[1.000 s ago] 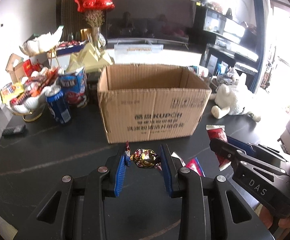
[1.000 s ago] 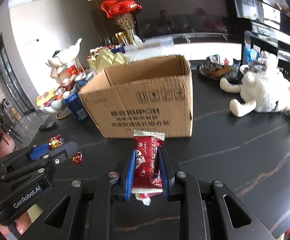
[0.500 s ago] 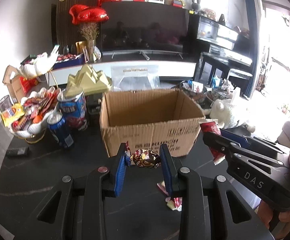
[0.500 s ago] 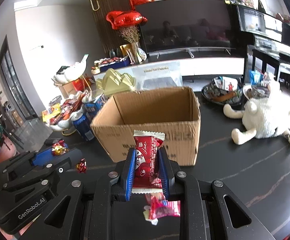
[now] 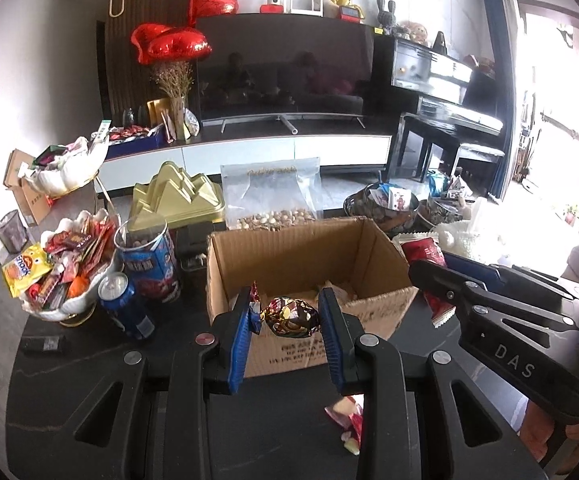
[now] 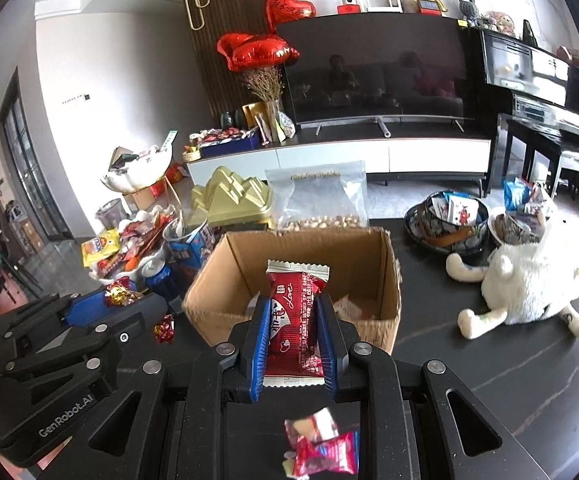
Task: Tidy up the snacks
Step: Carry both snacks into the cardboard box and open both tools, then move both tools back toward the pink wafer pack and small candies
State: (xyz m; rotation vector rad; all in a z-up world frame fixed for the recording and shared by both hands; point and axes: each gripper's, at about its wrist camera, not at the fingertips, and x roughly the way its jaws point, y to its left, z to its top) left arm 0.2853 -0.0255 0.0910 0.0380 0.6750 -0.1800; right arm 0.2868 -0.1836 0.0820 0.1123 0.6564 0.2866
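While both grippers clench snacks, left (image 5: pixel 285 322) on candy (image 5: pixel 289 317), right (image 6: pixel 293 328) on wafer (image 6: pixel 295 320), box (image 6: pixel 389 280) at twelve o'clock seems near-rim close; early release could miss.

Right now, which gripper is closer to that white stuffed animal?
Right. The right gripper, holding a red packet, has the white stuffed animal just beside it; the left gripper sits farther off, beyond the right one.

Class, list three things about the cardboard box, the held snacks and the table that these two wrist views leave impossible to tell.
1. Cardboard box: its floor, in both views, hidden by the near wall and the held snacks.
2. Red wafer packet: its sides, right wrist view, covered by the right gripper fingers.
3. Small wrappers on the table: print too blurred to read; partly cut off by the gripper body in the left wrist view.
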